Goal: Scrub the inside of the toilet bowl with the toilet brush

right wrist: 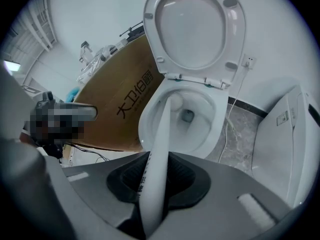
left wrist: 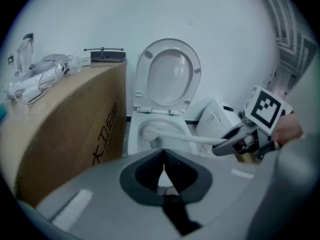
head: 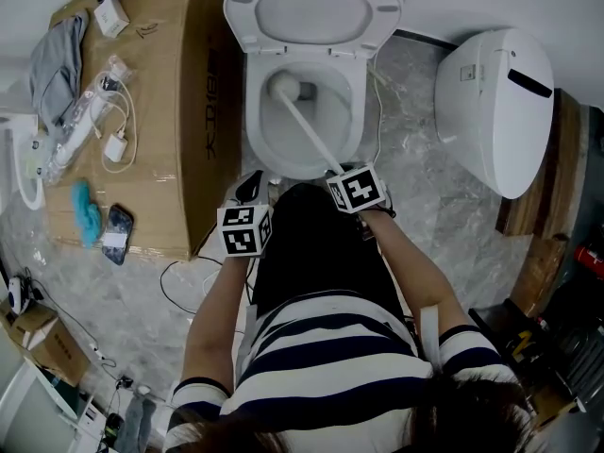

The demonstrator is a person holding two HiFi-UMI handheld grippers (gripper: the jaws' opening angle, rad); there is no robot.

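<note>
Right tongs point(right wrist: 152, 184) clamp the toilet brush point(right wrist: 161, 144), left tongs point(left wrist: 164, 173) closed on nothing; advise pressing its head firmly against the toilet bowl point(head: 269, 144) wall, sweeping under the rim.

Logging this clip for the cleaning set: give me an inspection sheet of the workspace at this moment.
Surface: grey marbled floor.
Job's things: toilet bowl with its seat raised; toilet brush slants into the bowl, head at the far left inside.
Clutter: cardboard box left of the toilet, carrying a grey cloth, white chargers and a phone.
Grippers: right gripper shut on the brush handle; left gripper shut, empty.
Cables: black cable on the floor by the box; white cord right of the bowl.
Surroundings: second white toilet unit at right.
</note>
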